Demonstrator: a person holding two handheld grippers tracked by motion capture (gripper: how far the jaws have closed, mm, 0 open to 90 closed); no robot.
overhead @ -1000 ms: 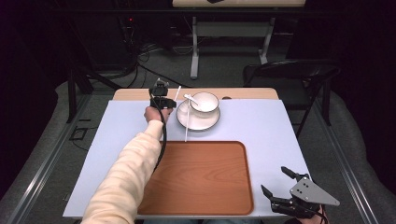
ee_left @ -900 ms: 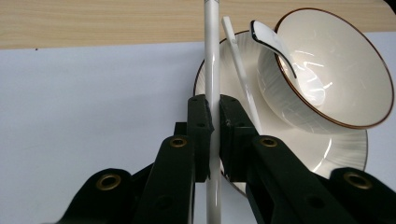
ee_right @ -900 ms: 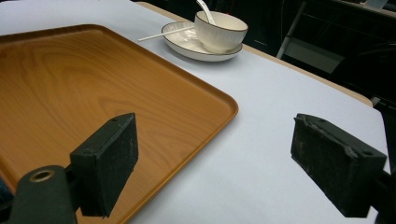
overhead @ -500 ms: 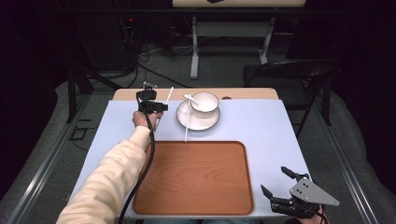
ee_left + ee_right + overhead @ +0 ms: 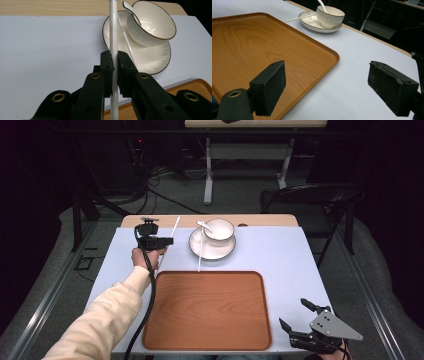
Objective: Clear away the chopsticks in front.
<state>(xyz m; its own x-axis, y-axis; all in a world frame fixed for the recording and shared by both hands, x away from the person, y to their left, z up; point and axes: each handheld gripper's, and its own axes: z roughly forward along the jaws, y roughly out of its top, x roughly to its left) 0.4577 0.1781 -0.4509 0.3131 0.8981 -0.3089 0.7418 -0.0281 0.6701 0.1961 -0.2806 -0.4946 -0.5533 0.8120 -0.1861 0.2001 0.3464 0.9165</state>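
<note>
My left gripper [image 5: 165,240] hovers over the table's far left and is shut on a white chopstick [image 5: 174,227]. In the left gripper view the chopstick [image 5: 113,30] runs upright between the closed jaws. A second white chopstick [image 5: 200,255] leans on the white plate [image 5: 212,251], its near end on the table. A white bowl [image 5: 220,231] with a spoon [image 5: 204,225] in it stands on that plate. My right gripper [image 5: 292,312] rests open at the near right corner with nothing in it. In its own view, the right gripper [image 5: 334,85] is beside the wooden tray [image 5: 262,42].
The wooden tray [image 5: 207,307] lies bare at the table's near centre. The pale blue tabletop [image 5: 280,265] stretches to the right of the plate. A black chair [image 5: 310,195] and a table frame stand beyond the far edge.
My left gripper has drifted left and toward the near side, away from the plate, carrying the chopstick. The right gripper has stayed put.
</note>
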